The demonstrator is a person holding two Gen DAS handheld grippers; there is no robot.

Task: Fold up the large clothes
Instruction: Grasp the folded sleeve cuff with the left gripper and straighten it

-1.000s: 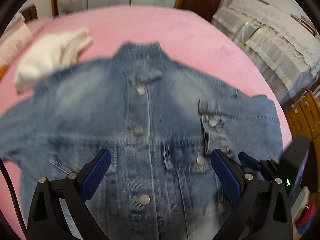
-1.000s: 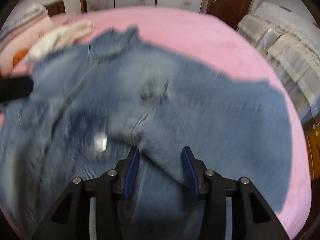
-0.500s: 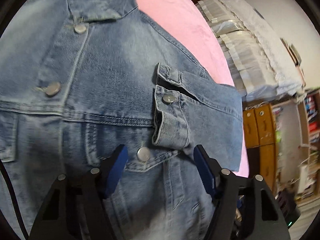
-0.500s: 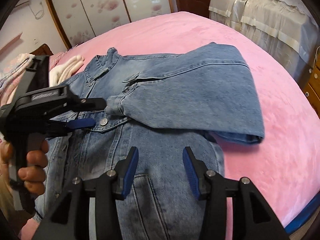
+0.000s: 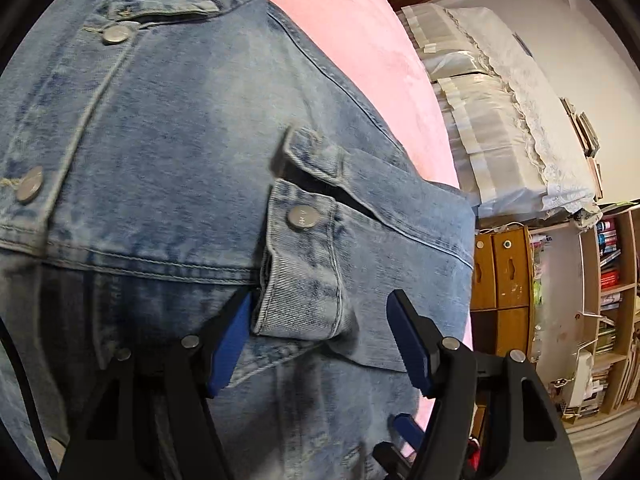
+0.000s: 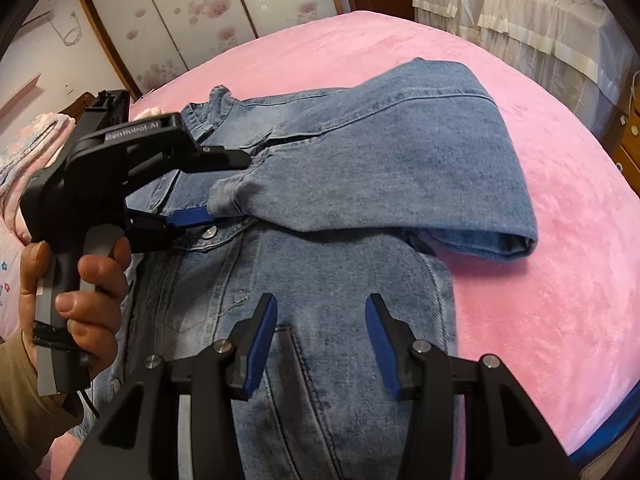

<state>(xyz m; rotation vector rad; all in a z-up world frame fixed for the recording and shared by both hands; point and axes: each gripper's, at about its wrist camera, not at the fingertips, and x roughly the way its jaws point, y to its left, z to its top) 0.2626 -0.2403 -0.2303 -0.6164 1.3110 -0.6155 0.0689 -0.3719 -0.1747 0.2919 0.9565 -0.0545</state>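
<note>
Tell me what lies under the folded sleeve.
The sleeve lies across the jacket front, its cuff between the left gripper fingers, jaws just closing. Its far fold rests on the pink bed. The chest beneath is hidden.

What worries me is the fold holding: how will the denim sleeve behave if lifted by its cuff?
Probably floppy: the sleeve drapes across the jacket with a soft rounded fold. Likely heavyish: thick denim. The stitched cuff looks stiffer, likely a firm grip point.
</note>
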